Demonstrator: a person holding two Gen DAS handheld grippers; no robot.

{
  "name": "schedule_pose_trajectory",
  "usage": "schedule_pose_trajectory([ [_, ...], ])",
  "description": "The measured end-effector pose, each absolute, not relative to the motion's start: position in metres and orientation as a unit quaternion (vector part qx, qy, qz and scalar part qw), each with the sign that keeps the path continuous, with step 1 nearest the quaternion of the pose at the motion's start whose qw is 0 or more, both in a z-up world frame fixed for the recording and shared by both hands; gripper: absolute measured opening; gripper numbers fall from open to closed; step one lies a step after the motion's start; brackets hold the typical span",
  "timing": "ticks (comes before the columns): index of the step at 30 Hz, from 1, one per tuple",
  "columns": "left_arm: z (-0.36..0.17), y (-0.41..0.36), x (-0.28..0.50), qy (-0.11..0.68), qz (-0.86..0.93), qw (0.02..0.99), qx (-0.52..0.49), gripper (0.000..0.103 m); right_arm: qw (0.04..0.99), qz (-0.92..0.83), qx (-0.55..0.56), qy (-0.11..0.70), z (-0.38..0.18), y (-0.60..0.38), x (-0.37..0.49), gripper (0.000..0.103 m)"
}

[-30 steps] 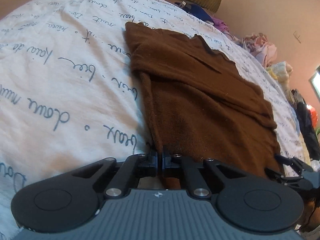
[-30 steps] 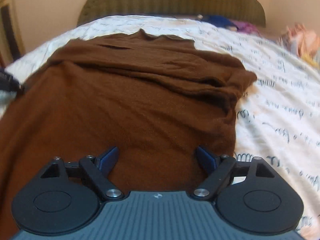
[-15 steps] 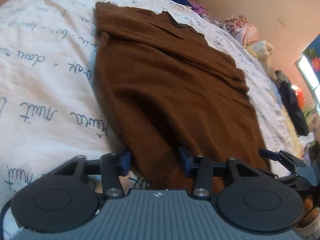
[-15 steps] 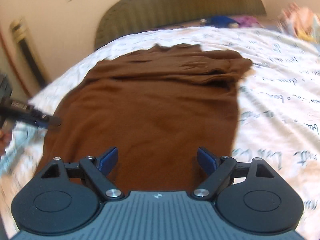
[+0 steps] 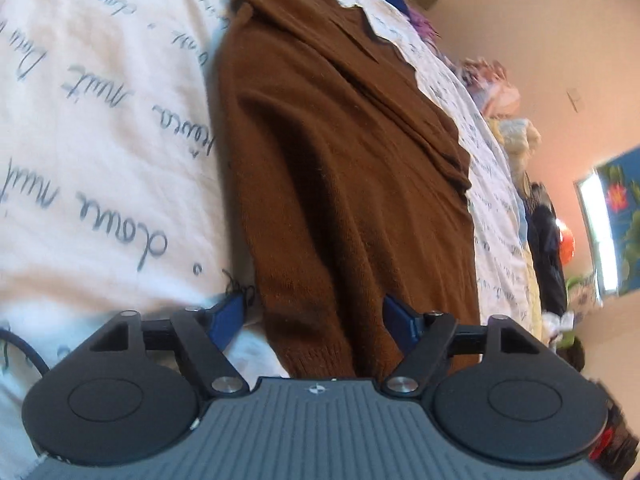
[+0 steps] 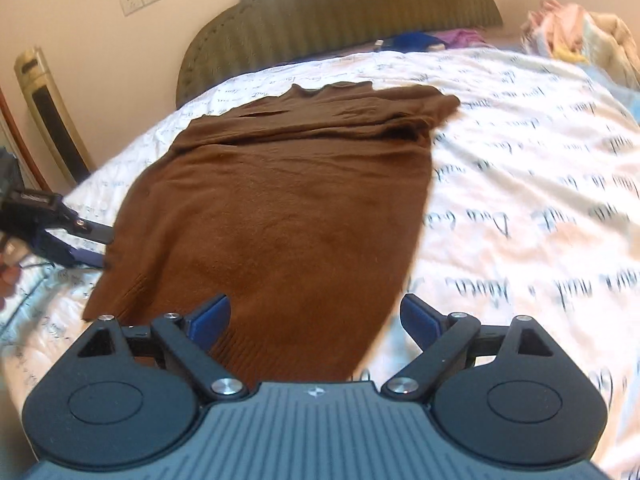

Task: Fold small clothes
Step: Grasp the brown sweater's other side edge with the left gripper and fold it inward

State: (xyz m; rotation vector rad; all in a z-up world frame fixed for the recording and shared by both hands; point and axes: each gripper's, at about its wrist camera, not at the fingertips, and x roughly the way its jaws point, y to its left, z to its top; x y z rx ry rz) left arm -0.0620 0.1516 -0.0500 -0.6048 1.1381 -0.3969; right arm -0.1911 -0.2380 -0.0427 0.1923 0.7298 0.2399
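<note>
A brown knitted sweater [image 6: 288, 208] lies flat on the bed with its sleeves folded across the top near the collar. In the left wrist view the sweater [image 5: 344, 168] runs away from me, its ribbed hem corner between my open fingers. My left gripper [image 5: 316, 316] is open at the hem's left corner; it also shows in the right wrist view [image 6: 86, 246] at the sweater's left edge. My right gripper [image 6: 316, 316] is open and empty just above the hem's right part.
The bed has a white sheet with handwriting print [image 6: 520, 184] and an olive headboard [image 6: 340, 20]. Heaps of other clothes [image 6: 580, 32] lie at the far right. A tower fan [image 6: 48, 112] stands by the wall at left.
My left gripper opened, let go of the sweater's hem corner, and drew back. My right gripper stayed open and pulled back and up, so more of the sweater shows.
</note>
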Motion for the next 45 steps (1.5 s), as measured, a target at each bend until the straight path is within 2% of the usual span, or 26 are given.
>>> schedule_pose_trajectory([
  [2, -0.052, 0.151, -0.071, 0.535, -0.184, 0.764, -0.312, 0.095, 0.924, 0.119, 0.097, 0.351, -0.04, -0.239, -0.198, 0.093],
  [3, -0.054, 0.149, -0.075, 0.539, -0.184, 0.757, -0.321, 0.098, 0.924, 0.119, 0.095, 0.35, -0.04, -0.24, -0.2, 0.093],
  [5, -0.054, 0.148, -0.086, 0.531, -0.175, 0.763, -0.324, 0.099, 0.925, 0.109, 0.1, 0.351, -0.041, -0.244, -0.204, 0.093],
  [8, -0.054, 0.143, -0.094, 0.515, -0.173, 0.774, -0.324, 0.093, 0.921, 0.107, 0.134, 0.35, -0.047, -0.251, -0.211, 0.093],
  [10, -0.057, 0.146, -0.096, 0.514, -0.166, 0.772, -0.335, 0.07, 0.919, 0.115, 0.136, 0.351, -0.049, -0.25, -0.221, 0.093],
  [11, -0.06, 0.149, -0.096, 0.522, -0.166, 0.762, -0.345, 0.027, 0.919, 0.113, 0.135, 0.352, -0.05, -0.248, -0.223, 0.093],
  [12, -0.069, 0.152, -0.093, 0.537, -0.17, 0.742, -0.363, 0.002, 0.918, 0.113, 0.137, 0.354, -0.052, -0.246, -0.225, 0.092],
  [13, -0.076, 0.154, -0.094, 0.542, -0.168, 0.732, -0.378, 0.006, 0.914, 0.115, 0.149, 0.361, -0.054, -0.246, -0.223, 0.092],
  [17, -0.083, 0.158, -0.097, 0.538, -0.175, 0.724, -0.395, 0.005, 0.901, 0.12, 0.203, 0.364, -0.06, -0.25, -0.226, 0.09],
  [18, -0.083, 0.159, -0.099, 0.535, -0.18, 0.724, -0.395, 0.004, 0.899, 0.122, 0.212, 0.365, -0.061, -0.248, -0.227, 0.079],
  [19, -0.083, 0.159, -0.099, 0.535, -0.183, 0.723, -0.397, 0.004, 0.896, 0.121, 0.222, 0.365, -0.062, -0.249, -0.228, 0.057],
  [21, -0.085, 0.16, -0.1, 0.537, -0.188, 0.72, -0.398, 0.004, 0.885, 0.122, 0.24, 0.381, -0.069, -0.248, -0.224, 0.037],
  [24, -0.094, 0.159, -0.1, 0.546, -0.209, 0.698, -0.413, 0.007, 0.883, 0.118, 0.253, 0.378, -0.075, -0.248, -0.226, 0.029],
  [26, -0.099, 0.159, -0.105, 0.545, -0.192, 0.696, -0.426, 0.017, 0.882, 0.113, 0.257, 0.377, -0.077, -0.249, -0.227, 0.015],
  [27, -0.1, 0.157, -0.105, 0.543, -0.194, 0.698, -0.424, 0.015, 0.881, 0.114, 0.265, 0.376, -0.079, -0.249, -0.227, 0.009],
  [29, -0.099, 0.155, -0.104, 0.538, -0.2, 0.703, -0.419, 0.004, 0.882, 0.114, 0.267, 0.372, -0.078, -0.249, -0.228, 0.008],
  [36, -0.064, 0.18, -0.109, 0.501, -0.222, 0.736, -0.398, 0.003, 0.891, 0.127, 0.276, 0.338, -0.047, -0.255, -0.232, 0.006],
  [45, -0.024, 0.235, -0.149, 0.492, -0.201, 0.76, -0.373, 0.003, 0.9, 0.151, 0.259, 0.316, -0.001, -0.254, -0.248, 0.006],
])
